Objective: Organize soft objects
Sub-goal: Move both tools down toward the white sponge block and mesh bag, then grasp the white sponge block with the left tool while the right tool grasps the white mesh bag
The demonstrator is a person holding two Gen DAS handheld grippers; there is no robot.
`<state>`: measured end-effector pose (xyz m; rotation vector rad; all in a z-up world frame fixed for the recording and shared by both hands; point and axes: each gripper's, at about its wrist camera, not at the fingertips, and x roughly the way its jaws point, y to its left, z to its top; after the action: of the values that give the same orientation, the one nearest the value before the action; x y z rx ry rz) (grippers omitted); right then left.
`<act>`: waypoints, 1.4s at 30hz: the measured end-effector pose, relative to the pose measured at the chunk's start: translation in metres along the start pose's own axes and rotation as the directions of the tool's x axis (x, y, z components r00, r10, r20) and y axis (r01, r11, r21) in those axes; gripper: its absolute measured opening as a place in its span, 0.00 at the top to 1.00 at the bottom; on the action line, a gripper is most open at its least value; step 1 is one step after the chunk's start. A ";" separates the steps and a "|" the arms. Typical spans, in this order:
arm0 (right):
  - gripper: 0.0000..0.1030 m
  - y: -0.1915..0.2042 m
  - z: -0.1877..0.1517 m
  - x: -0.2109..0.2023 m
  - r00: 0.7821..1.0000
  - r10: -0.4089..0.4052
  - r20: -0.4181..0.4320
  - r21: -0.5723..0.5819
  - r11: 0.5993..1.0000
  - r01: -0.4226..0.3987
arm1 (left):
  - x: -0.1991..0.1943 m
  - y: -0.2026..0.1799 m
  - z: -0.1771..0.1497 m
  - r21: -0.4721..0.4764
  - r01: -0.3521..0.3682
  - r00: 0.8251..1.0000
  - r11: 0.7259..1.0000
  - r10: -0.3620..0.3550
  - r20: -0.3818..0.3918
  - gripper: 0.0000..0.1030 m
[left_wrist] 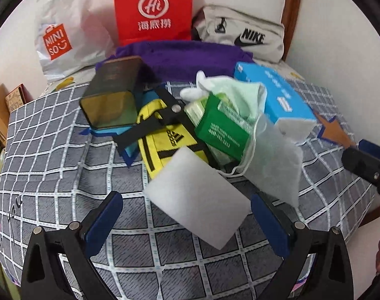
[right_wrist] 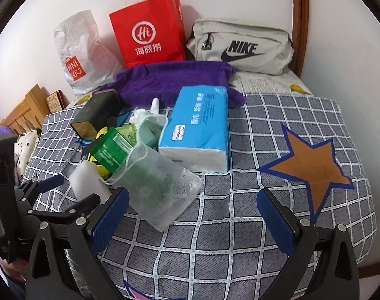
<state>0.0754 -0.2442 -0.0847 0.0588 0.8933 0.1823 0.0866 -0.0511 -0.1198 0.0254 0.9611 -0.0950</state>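
Note:
A pile of items lies on the checked bed cover [left_wrist: 52,150]. A white sponge block [left_wrist: 195,200] lies nearest, just ahead of my open, empty left gripper [left_wrist: 187,222]. Behind it are a face mask [left_wrist: 272,165], a green packet [left_wrist: 222,130], a yellow Adidas pouch [left_wrist: 164,140], white gloves [left_wrist: 197,85] and a blue tissue pack [left_wrist: 277,97]. A purple cloth [left_wrist: 190,57] lies further back. My right gripper [right_wrist: 192,215] is open and empty, with the mask [right_wrist: 162,187] by its left finger; the sponge [right_wrist: 89,182] and the tissue pack [right_wrist: 200,130] show in its view.
A dark tin box [left_wrist: 112,92] rests on the pile's left. A Miniso bag [left_wrist: 64,32], a red paper bag [left_wrist: 153,10] and a grey Nike bag [left_wrist: 242,33] stand against the wall. An orange star patch [right_wrist: 310,170] marks the cover at right. Wooden furniture [right_wrist: 27,107] stands at left.

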 end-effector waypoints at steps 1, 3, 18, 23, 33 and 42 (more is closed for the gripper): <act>0.02 -0.001 0.000 0.002 1.000 0.000 -0.006 0.001 1.000 0.000 | 0.003 -0.001 0.000 0.005 -0.003 1.000 1.000 0.003 -0.008 0.00; 0.02 -0.003 -0.001 0.008 1.000 0.001 -0.019 0.002 1.000 -0.001 | 0.009 -0.004 0.000 0.011 -0.005 1.000 1.000 0.005 -0.021 0.00; 0.02 -0.001 -0.002 0.040 0.996 0.026 -0.083 -0.044 0.999 -0.029 | 0.006 -0.003 0.001 0.042 0.128 0.992 0.991 -0.128 0.012 0.42; 0.02 0.007 -0.001 0.054 0.994 0.051 -0.100 -0.070 0.996 -0.058 | -0.002 0.011 0.004 0.023 0.138 0.990 0.990 -0.139 0.027 0.48; 0.02 0.028 -0.002 0.096 0.980 0.103 -0.168 -0.093 0.988 -0.120 | 0.009 0.022 0.004 -0.006 0.179 0.984 0.984 -0.179 0.006 0.37; 0.13 0.035 -0.003 0.101 0.990 0.087 -0.110 -0.169 0.980 -0.105 | 0.020 0.030 0.008 -0.050 0.192 0.981 0.980 -0.192 0.013 0.30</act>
<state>0.1302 -0.1919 -0.1603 -0.0714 0.9735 0.3560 0.1071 -0.0235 -0.1323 -0.1155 0.9563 -0.2484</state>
